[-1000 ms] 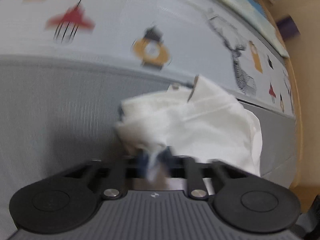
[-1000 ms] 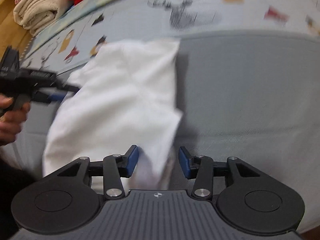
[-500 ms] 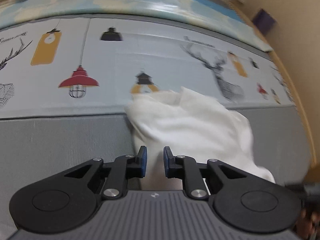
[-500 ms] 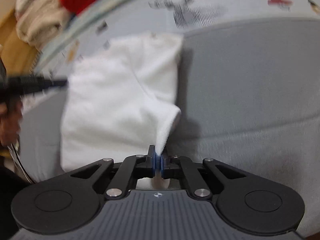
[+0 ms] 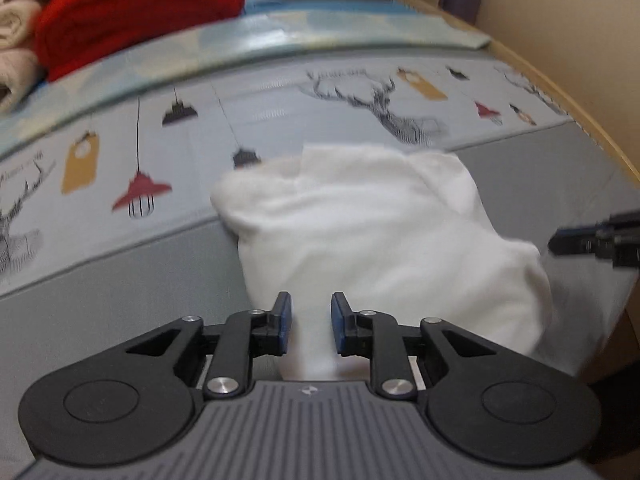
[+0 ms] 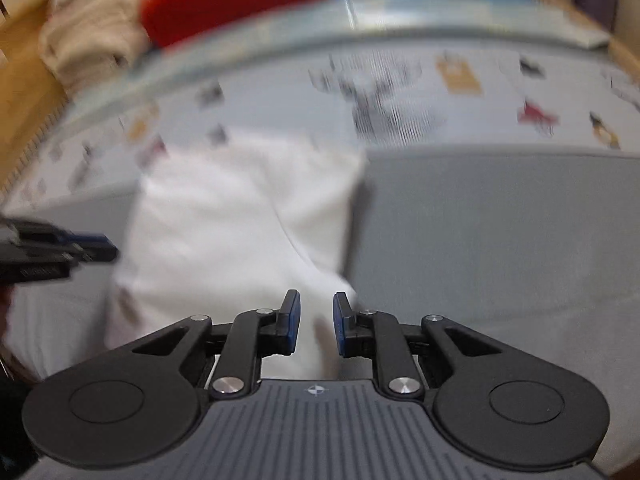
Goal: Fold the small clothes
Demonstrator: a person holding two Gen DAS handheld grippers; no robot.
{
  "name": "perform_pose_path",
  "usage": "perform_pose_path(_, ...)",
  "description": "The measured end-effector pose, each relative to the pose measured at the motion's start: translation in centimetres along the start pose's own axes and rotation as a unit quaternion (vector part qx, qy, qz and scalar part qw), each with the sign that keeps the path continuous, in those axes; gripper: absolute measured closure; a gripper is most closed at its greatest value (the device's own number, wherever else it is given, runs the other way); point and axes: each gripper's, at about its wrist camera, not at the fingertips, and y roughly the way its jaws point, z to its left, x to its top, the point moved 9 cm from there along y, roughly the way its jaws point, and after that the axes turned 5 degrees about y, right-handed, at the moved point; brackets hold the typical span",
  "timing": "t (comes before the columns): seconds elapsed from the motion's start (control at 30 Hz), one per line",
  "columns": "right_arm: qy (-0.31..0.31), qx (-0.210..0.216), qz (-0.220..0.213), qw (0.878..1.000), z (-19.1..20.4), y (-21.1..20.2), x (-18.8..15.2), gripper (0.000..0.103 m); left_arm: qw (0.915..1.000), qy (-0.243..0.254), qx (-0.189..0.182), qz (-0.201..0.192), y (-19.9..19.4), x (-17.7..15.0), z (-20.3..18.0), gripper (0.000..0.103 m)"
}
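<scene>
Both the left hand-held gripper (image 5: pixel 307 322) and the right hand-held gripper (image 6: pixel 316 322) are seen slightly spread, jaws just opened; the white garment (image 5: pixel 372 236), pinched earlier, is released and lies folded on the grey mat (image 6: pixel 500 248). A red blanket (image 5: pixel 132 8) is stacked behind.

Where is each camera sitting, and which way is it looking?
Left wrist view: sits on the left hand-held gripper, looks forward and down along its fingers at the white garment on the grey mat; the right hand-held gripper pokes in from the right.
Right wrist view: sits on the right hand-held gripper, looks down at the same garment; the left hand-held gripper's tip enters from the left.
Both share the garment, the mat, the red blanket and the deer print.
</scene>
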Motion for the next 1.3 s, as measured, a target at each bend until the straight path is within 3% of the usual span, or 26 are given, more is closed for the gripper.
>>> perform_pose_path(0.1,0.000,0.020,0.004,1.000,1.3,1.7,-0.4,0.070,0.9992,0.001,0.019,0.035,3.3,-0.8,0.4,0.074)
perform_pose_path(0.13,-0.020,0.010,0.016,1.000,1.7,3.0,-0.9,0.067,0.9976,-0.004,0.032,0.062,4.8,-1.5,0.9,0.059)
perform_pose_path(0.17,-0.041,-0.012,0.034,0.999,1.7,3.9,-1.7,0.067,0.9968,-0.018,0.045,0.064,5.1,-1.9,1.3,0.051)
perform_pose_path(0.23,-0.057,-0.042,0.072,0.995,1.2,5.6,-3.3,0.067,0.9952,-0.049,0.058,0.061,4.2,-1.4,1.4,0.052)
perform_pose_path(0.3,-0.038,-0.044,0.077,0.995,1.1,5.6,-3.0,0.066,0.9957,-0.068,0.050,0.036,1.7,-0.2,0.8,0.052)
perform_pose_path(0.4,-0.031,-0.040,0.029,0.998,1.9,3.1,-0.8,0.063,0.9957,-0.065,0.065,-0.012,-2.5,1.2,-0.2,0.042)
perform_pose_path(0.47,-0.027,-0.049,-0.002,0.998,2.8,1.2,0.2,0.058,0.9941,-0.061,0.081,-0.041,-5.6,1.5,-1.1,0.027)
perform_pose_path(0.53,-0.027,-0.044,-0.041,0.998,4.5,-1.1,0.8,0.041,0.9900,-0.069,0.096,-0.077,-9.0,0.9,-2.0,0.019)
perform_pose_path(0.57,-0.032,-0.038,-0.064,0.997,5.6,-2.7,0.8,0.037,0.9876,-0.072,0.105,-0.092,-10.6,0.4,-2.5,0.016)
perform_pose_path(0.63,-0.045,-0.039,-0.104,0.993,7.3,-5.6,0.4,0.017,0.9840,-0.079,0.117,-0.109,-13.1,-0.7,-3.6,0.015)
perform_pose_path(0.7,-0.054,-0.043,-0.138,0.988,8.5,-7.9,-0.6,0.005,0.9806,-0.091,0.124,-0.122,-14.8,-2.3,-4.5,0.013)
perform_pose_path(0.77,-0.053,-0.044,-0.162,0.984,9.0,-9.6,-2.0,0.004,0.9799,-0.091,0.122,-0.130,-15.9,-4.1,-5.4,0.002)
perform_pose_path(0.87,-0.063,-0.046,-0.176,0.981,9.1,-10.9,-4.5,0.004,0.9784,-0.079,0.125,-0.144,-15.9,-7.1,-6.7,0.000)
perform_pose_path(0.93,-0.072,-0.055,-0.190,0.978,9.1,-11.2,-6.1,0.003,0.9791,-0.056,0.150,-0.126,-14.9,-8.7,-7.3,0.000)
perform_pose_path(1.0,-0.066,-0.072,-0.186,0.978,8.9,-10.6,-6.8,0.003,0.9796,-0.052,0.155,-0.117,-13.9,-8.7,-7.3,0.000)
perform_pose_path(1.13,-0.069,-0.093,-0.202,0.973,9.8,-9.4,-6.7,0.003,0.9751,-0.066,0.160,-0.138,-13.1,-7.7,-6.4,0.000)
perform_pose_path(1.3,-0.057,-0.099,-0.175,0.978,9.3,-7.6,-7.0,0.003,0.9761,-0.102,0.150,-0.119,-12.5,-8.0,-5.3,0.000)
